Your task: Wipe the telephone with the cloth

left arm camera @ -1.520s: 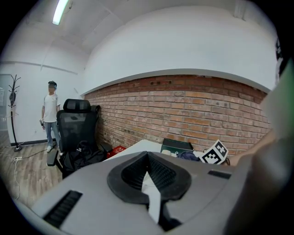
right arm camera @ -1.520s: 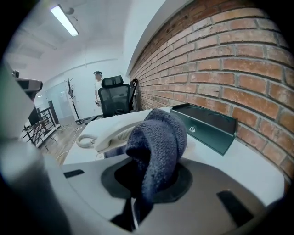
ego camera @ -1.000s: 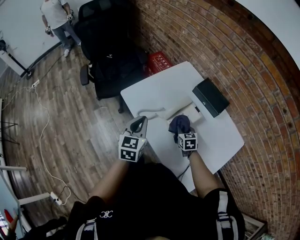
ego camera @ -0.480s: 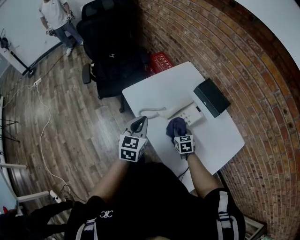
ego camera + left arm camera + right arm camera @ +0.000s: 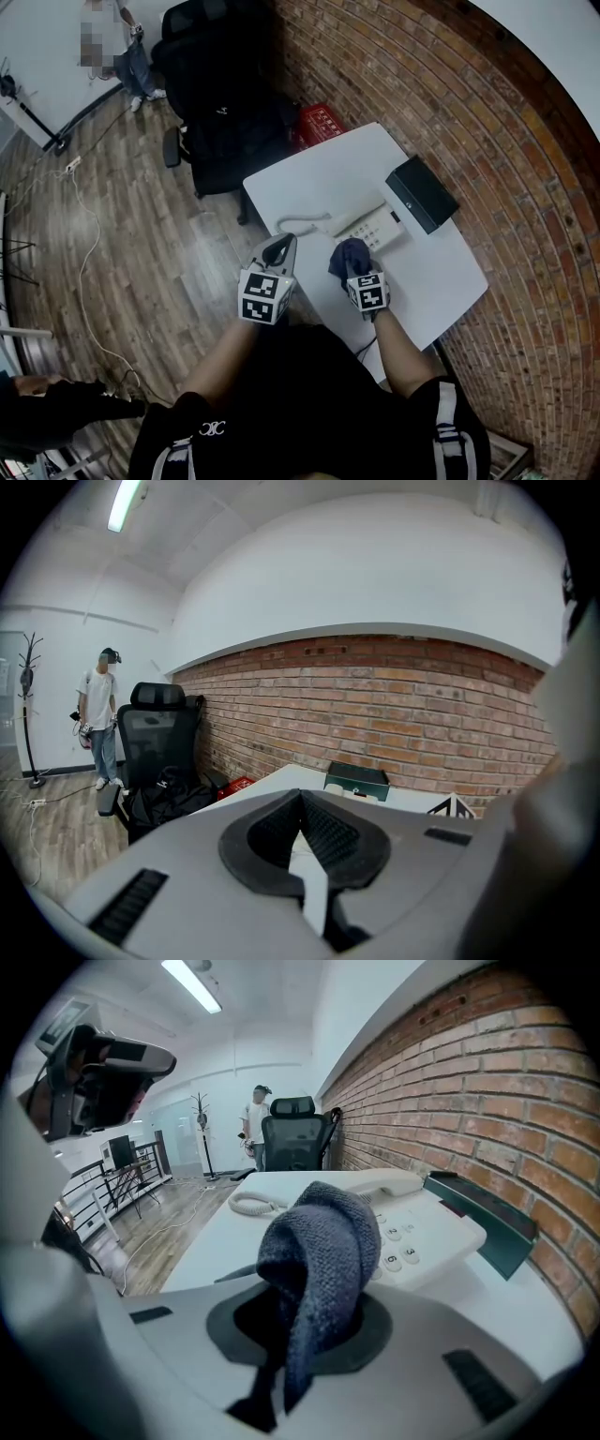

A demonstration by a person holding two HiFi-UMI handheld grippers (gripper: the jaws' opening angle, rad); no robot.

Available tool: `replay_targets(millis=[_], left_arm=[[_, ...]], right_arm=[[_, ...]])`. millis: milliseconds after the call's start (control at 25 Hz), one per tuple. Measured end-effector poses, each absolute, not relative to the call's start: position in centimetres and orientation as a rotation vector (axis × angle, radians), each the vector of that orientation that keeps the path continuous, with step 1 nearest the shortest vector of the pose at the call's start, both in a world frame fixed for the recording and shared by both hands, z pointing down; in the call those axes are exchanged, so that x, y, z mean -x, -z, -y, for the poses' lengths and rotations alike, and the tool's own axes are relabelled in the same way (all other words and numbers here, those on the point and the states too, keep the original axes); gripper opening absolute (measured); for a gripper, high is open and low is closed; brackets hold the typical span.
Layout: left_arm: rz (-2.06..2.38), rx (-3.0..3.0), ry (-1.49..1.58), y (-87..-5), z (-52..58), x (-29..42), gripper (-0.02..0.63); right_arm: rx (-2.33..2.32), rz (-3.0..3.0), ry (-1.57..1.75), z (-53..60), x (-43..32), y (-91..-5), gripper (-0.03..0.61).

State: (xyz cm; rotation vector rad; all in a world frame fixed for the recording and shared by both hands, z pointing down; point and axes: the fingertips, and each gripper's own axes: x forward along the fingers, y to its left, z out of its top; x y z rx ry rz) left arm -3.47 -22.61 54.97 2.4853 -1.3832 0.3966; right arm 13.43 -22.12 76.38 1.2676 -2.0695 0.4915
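Observation:
A white desk telephone (image 5: 370, 228) (image 5: 422, 1232) with its handset and coiled cord (image 5: 298, 223) lies on the white table (image 5: 319, 178). My right gripper (image 5: 352, 265) (image 5: 314, 1330) is shut on a dark blue cloth (image 5: 347, 256) (image 5: 319, 1251), which bunches up between the jaws just short of the phone's near edge. My left gripper (image 5: 277, 251) (image 5: 302, 850) hangs off the table's left edge with its jaws closed and nothing in them.
A dark box (image 5: 421, 194) (image 5: 356, 780) sits by the brick wall behind the phone. A black office chair (image 5: 220, 103) and a red crate (image 5: 322, 125) stand beyond the table. A person (image 5: 98, 719) stands far off on the wooden floor.
My right gripper with the cloth has drawn back from the telephone toward me and slightly left. The left gripper has stayed put.

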Motion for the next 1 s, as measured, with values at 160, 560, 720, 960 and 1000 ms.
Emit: replay_targets(millis=[160,560,720,960,1000], left_arm=[[1.386,-2.478,-0.395,-55.1,22.5,3.6,-0.005],[1.384,-2.464,-0.395,-55.5,22.4,3.6,-0.005],[1.376,-2.461,-0.396,-55.7,22.5,3.5,-0.005],[1.365,-2.469,-0.399,-55.6,22.3,3.2,-0.005],[1.366,-2.462,-0.397,-55.7,22.3,3.3,-0.005]], right_arm=[[-1.245,2.066,-0.492,22.2,-14.0,-76.2,0.04],[-1.278,2.045,-0.506,22.2,-15.7,-76.1,0.04],[-1.278,2.051,-0.513,22.6,-16.3,-75.8,0.04],[-1.304,2.046,-0.495,23.3,-17.7,-75.4,0.04],[-1.299,2.041,-0.478,23.4,-17.7,-75.3,0.04]])
